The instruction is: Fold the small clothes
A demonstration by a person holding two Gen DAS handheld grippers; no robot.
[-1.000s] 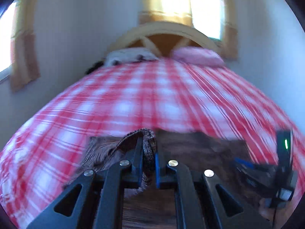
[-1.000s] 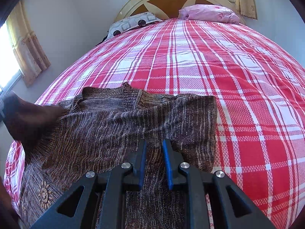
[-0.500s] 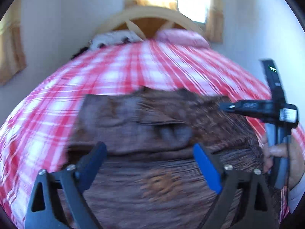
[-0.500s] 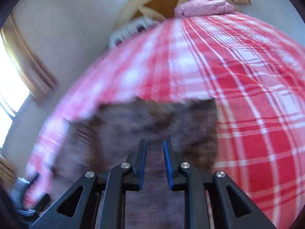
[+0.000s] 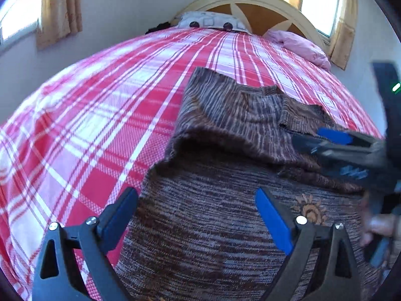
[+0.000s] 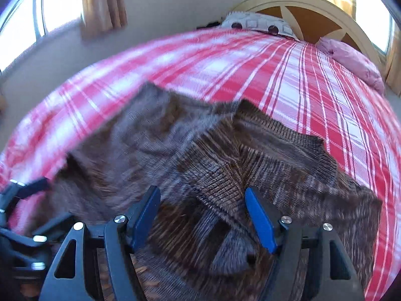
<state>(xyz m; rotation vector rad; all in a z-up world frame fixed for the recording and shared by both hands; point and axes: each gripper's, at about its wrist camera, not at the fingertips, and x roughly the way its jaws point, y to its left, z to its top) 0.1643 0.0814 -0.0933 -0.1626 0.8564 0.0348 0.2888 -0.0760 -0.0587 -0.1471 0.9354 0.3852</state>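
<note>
Left gripper [image 5: 196,219], jaws wide and empty, above the sweater [image 5: 225,238]; right gripper [image 6: 201,215], jaws having just closed a little, part open with knit between them but not pinched. The sweater lies partly folded on the bed [image 5: 87,125], one layer turned over. The knit looks soft, limp and stretchy; a ribbed hem or folded edge seems the firmest hold.

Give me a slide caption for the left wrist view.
Open left gripper above a partly folded brown knit sweater on a red plaid bedspread, right gripper alongside.
</note>
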